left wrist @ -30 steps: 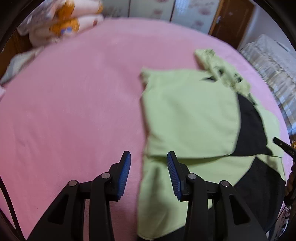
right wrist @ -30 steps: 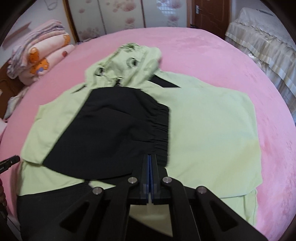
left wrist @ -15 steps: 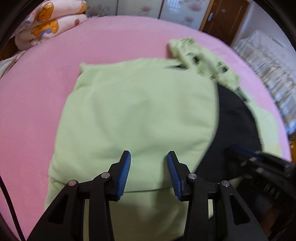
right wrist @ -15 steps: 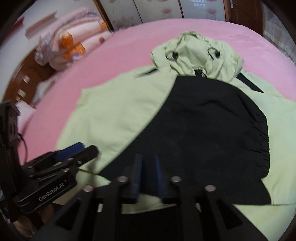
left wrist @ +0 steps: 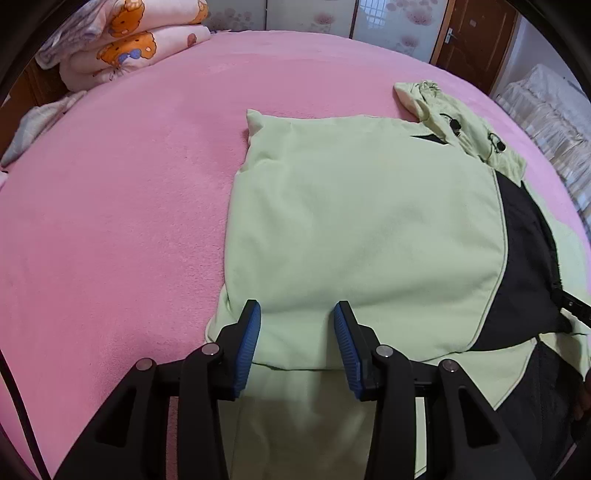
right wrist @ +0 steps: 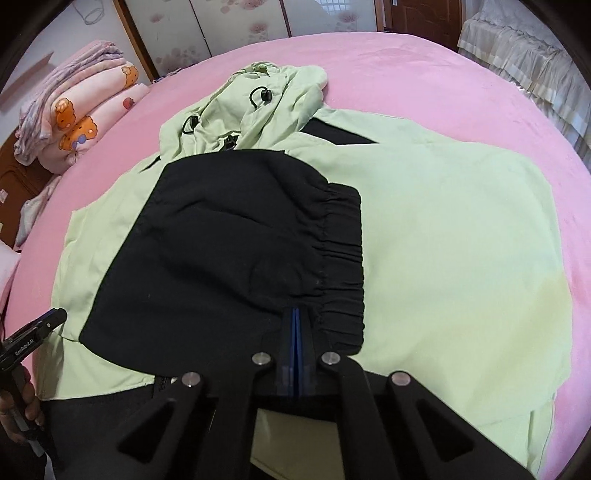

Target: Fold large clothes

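Green-black jacket (right wrist: 443, 229) on pink bed (left wrist: 110, 221) | left fingers (left wrist: 255, 332) apart (hovering) | right fingers (right wrist: 291, 332) closed, perhaps pinching cuff (right wrist: 340, 266)

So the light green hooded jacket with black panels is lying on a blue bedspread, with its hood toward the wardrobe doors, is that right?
Not quite. The bedspread is pink, not blue, as both wrist views show. The rest holds: the light green hooded jacket with black panels lies on it, hood toward the wardrobe doors.
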A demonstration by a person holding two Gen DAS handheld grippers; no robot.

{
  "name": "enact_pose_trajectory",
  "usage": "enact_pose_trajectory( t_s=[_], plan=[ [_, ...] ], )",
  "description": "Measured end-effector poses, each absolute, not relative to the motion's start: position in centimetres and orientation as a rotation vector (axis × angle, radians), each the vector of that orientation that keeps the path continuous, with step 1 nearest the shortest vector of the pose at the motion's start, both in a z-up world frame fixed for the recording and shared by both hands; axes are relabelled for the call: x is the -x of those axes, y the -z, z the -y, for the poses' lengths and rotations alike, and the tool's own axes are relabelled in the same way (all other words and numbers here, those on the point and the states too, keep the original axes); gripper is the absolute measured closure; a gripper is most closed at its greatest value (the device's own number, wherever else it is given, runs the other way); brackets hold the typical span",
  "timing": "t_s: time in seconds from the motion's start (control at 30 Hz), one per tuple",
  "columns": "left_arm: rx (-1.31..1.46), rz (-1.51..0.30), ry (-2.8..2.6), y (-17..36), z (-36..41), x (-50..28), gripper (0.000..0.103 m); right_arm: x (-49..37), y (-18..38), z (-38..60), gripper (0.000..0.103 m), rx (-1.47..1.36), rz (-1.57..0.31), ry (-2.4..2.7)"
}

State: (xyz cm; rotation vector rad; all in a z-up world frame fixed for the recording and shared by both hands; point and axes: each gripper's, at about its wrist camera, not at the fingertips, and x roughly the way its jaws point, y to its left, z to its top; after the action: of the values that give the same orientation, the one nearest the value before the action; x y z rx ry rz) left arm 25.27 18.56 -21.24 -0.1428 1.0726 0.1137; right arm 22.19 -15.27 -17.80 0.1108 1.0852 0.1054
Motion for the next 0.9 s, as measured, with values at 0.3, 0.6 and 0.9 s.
enact_pose_trajectory(
  t_s=[0.3,0.6,0.9],
  plan=[
    [0.101,-1.071,-0.101,21.4,-16.9,-24.7,0.032,-22.8,17.8,14.2,0.099,-0.044,-1.137,-0.049],
    [0.089,-1.140,-0.035,19.3,-15.6,-23.2,0.022,-21.4,16.0,12.5,0.080,-0.080,-1.161,-0.043],
    [-0.018,-1.095,0.016,13.9,-13.8,-17.1,0.022,-14.9,12.2,12.2,0.064,-0.079,-1.103,-0.081]
  ],
)
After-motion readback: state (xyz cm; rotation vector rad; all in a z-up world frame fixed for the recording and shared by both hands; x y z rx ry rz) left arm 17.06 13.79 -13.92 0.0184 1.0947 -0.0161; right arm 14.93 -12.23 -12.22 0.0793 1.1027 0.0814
